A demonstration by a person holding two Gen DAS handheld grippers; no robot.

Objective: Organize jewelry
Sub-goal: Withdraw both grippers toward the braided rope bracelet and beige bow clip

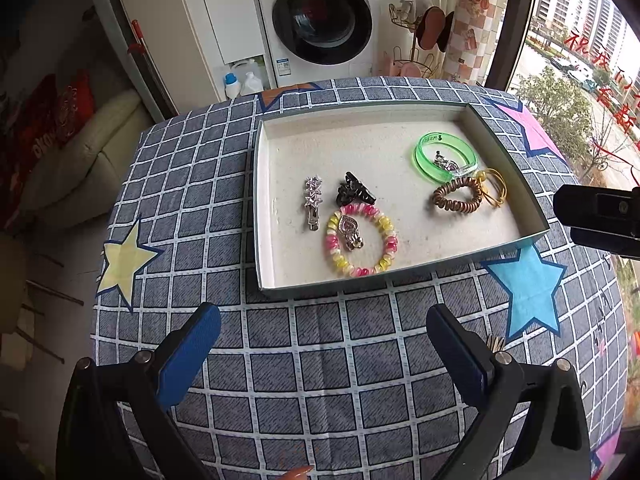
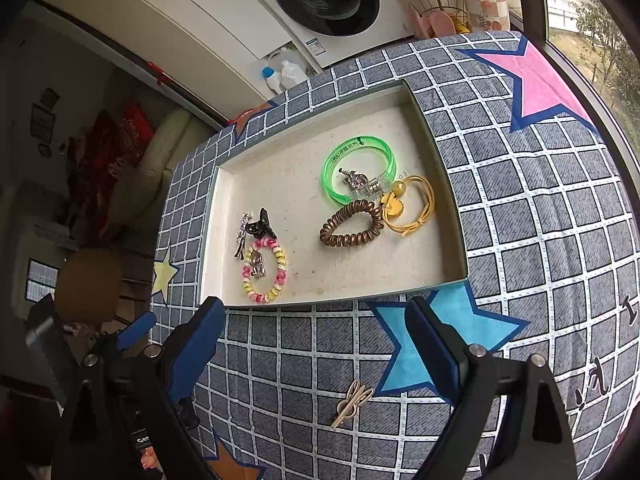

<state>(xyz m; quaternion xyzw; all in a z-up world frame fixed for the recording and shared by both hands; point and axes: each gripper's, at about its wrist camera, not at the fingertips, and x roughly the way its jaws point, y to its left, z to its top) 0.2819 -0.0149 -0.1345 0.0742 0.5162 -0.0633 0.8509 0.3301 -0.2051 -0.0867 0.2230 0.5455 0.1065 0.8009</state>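
Observation:
A shallow white tray (image 1: 266,200) (image 2: 212,240) lies on the checked tablecloth. In it are a silver star clip (image 1: 313,202), a black claw clip (image 1: 354,194), a pink-yellow spiral band (image 1: 362,242) (image 2: 264,272) with a heart charm inside it, a green bangle (image 1: 444,156) (image 2: 358,168), a brown spiral tie (image 1: 458,196) (image 2: 351,224) and a yellow elastic (image 2: 412,204). A beige hair clip (image 2: 352,402) lies on the cloth outside the tray, between my right gripper's fingers. My left gripper (image 1: 324,344) and right gripper (image 2: 316,340) are open and empty, in front of the tray.
The table sits by a window on the right. A washing machine (image 1: 320,20) and detergent bottles (image 1: 240,82) stand behind it, a sofa (image 1: 80,160) to the left. The right gripper's body (image 1: 600,216) shows at the left view's right edge.

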